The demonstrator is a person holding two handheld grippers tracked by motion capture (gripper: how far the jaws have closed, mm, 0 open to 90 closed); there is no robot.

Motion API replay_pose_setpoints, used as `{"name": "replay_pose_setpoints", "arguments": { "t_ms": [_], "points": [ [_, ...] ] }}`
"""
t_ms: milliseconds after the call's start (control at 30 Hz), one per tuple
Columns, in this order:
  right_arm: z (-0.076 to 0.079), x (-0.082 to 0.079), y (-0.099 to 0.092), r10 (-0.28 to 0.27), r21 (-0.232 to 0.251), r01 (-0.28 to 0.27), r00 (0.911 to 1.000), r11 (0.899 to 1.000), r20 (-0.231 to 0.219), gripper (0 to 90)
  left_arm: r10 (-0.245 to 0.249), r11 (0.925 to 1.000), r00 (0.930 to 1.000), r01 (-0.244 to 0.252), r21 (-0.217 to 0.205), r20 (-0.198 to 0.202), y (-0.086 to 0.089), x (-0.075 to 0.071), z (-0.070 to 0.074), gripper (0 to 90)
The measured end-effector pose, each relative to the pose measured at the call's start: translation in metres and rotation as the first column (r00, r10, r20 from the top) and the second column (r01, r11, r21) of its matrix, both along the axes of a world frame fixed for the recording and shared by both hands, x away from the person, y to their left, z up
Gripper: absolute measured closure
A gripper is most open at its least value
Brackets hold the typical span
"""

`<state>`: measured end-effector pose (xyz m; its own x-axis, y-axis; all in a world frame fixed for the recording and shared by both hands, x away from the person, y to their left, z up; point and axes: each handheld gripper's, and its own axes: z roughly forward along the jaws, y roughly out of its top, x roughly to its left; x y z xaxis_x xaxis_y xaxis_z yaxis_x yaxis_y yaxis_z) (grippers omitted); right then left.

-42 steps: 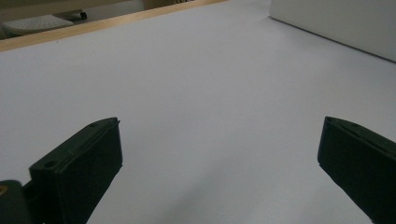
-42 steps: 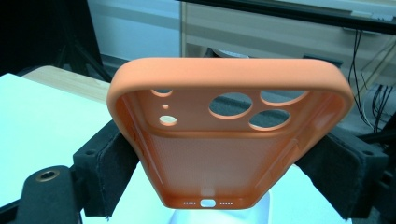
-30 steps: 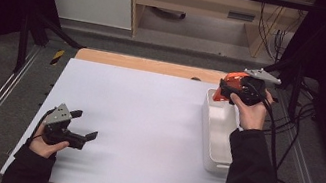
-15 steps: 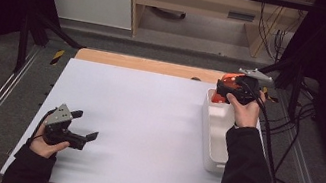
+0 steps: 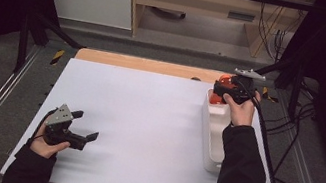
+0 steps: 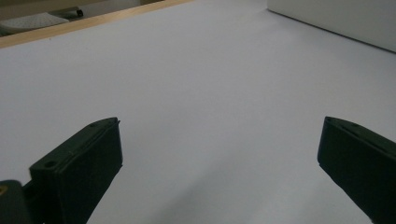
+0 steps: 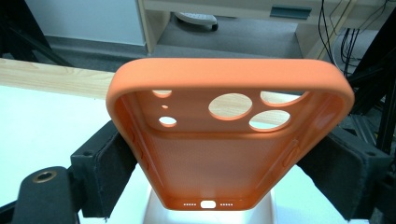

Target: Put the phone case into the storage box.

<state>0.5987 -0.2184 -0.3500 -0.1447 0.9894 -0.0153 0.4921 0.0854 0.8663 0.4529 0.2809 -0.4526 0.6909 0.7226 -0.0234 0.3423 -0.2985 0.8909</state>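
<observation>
One orange phone case (image 7: pixel 229 140) is gripped across its sides by the right claw (image 5: pixel 224 89) over the far end of the white tray (image 5: pixel 210 140). Its removal is judged barely begun, with placement on the worktop (image 5: pixel 145 124) left. The left claw (image 5: pixel 86 126) is held open and empty near the left.

orange phone case (image 7: pixel 224 154) with a finely dotted inside, black tongs (image 7: pixel 224 186), white tabletop (image 5: pixel 146 119) with a light wood strip at the far edge, white tray (image 5: pixel 212 130), maybe glossy

Both arms wore black sleeves; the left gripper (image 5: pixel 85 131) and right gripper (image 5: pixel 220 89) were black, topped by grey three-cornered plates, trailing black cables.
</observation>
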Motion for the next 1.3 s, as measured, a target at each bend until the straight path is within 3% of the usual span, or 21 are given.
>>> {"name": "replay_pose_setpoints", "arguments": {
  "t_ms": [667,1300],
  "points": [
    [-0.026,0.019,0.003,-0.021,-0.009,0.021,0.9981,1.0,-0.058,14.9,-0.012,0.9998,0.9999,0.012,0.015,-0.004,-0.002,0.001,-0.002,0.0],
    [-0.043,0.028,0.006,-0.035,-0.032,0.032,0.9968,0.999,-0.072,15.0,-0.012,0.9998,0.9999,0.012,0.018,-0.006,-0.002,0.001,-0.003,0.0]
  ]
}}
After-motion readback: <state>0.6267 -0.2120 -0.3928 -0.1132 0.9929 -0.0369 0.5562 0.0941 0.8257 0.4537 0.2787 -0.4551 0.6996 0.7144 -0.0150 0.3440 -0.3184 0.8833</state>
